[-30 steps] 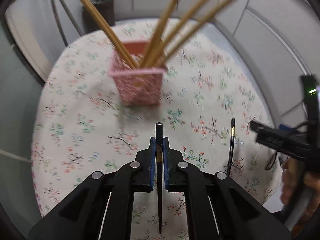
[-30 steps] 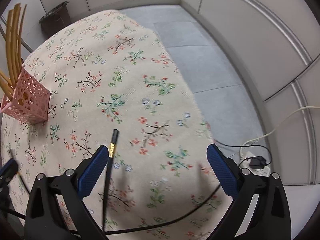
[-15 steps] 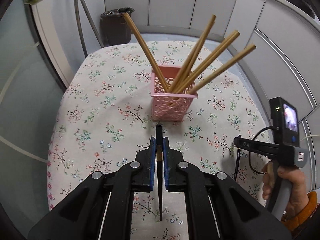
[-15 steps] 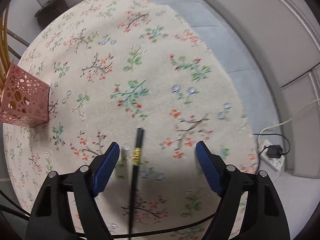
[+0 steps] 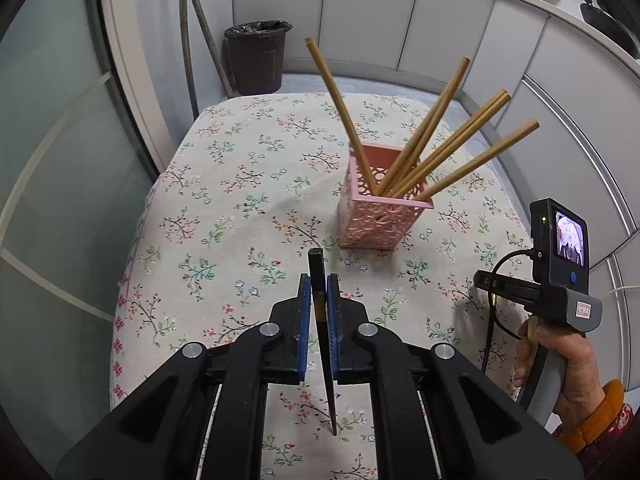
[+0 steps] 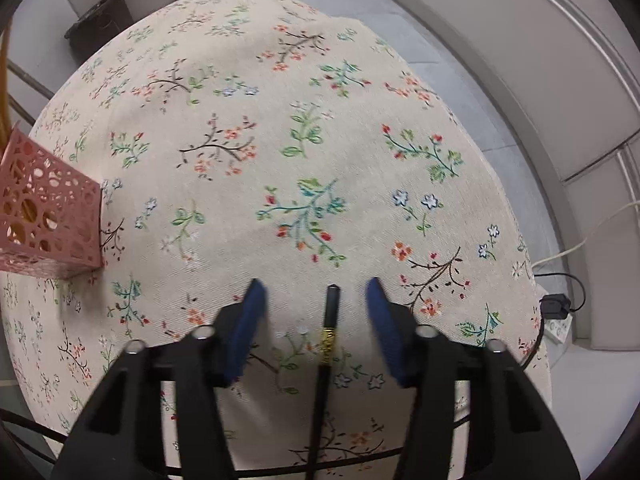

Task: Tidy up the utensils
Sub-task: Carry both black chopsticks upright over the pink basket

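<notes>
My left gripper (image 5: 317, 280) is shut on a black chopstick (image 5: 320, 300), held above the floral tablecloth in front of the pink lattice holder (image 5: 380, 216). The holder stands upright with several wooden chopsticks (image 5: 436, 140) leaning out of it. My right gripper (image 6: 314, 292) is open, its blue pads either side of a second black chopstick (image 6: 326, 344) with a gold band, which lies on the cloth between them and touches neither. The right gripper's body also shows at the right in the left wrist view (image 5: 560, 292). The holder shows at the left edge of the right wrist view (image 6: 44, 216).
The round table (image 5: 224, 184) carries a floral cloth. A dark waste bin (image 5: 256, 56) stands on the floor behind it beside leaning poles. White cabinets run along the right. A power strip and cables (image 6: 558, 312) lie on the floor at the right.
My left gripper has pulled back and up with its chopstick, so the holder sits farther right. My right gripper has lowered over the lying chopstick and narrowed its jaws around it.
</notes>
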